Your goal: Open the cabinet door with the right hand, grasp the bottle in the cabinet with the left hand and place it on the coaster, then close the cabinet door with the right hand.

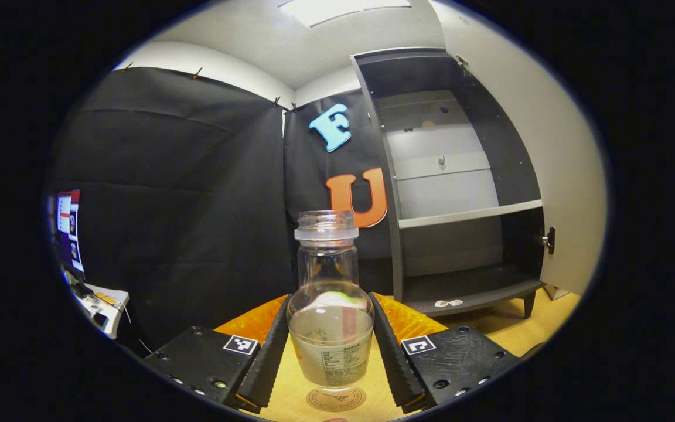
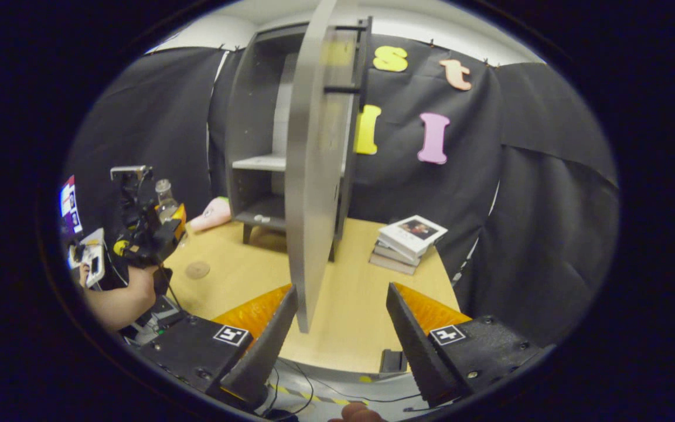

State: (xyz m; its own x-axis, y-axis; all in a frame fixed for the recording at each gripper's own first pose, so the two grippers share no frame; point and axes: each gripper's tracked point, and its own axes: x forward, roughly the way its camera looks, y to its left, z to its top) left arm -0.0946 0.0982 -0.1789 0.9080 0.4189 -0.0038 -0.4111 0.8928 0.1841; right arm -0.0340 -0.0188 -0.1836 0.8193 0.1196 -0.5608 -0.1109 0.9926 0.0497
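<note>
Glass bottle (image 1: 330, 305), upright, is pinched by the left tool (image 1: 330, 346) just above the coaster (image 1: 336, 399). Right tool (image 2: 340, 328) is spread, well right of the coaster, facing the open cabinet door (image 2: 314, 176).

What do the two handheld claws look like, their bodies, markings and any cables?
Both the left claw and the right claw have blocky black bodies with screws, orange ribbed panels behind wedge-shaped ridged fingers, and a small square black-and-white marker on each side. In the right gripper view, a thin dark cable hangs below the left claw.

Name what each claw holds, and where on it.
Left claw grips the bottle by its lower body, just above the coaster. Right claw holds nothing.
</note>
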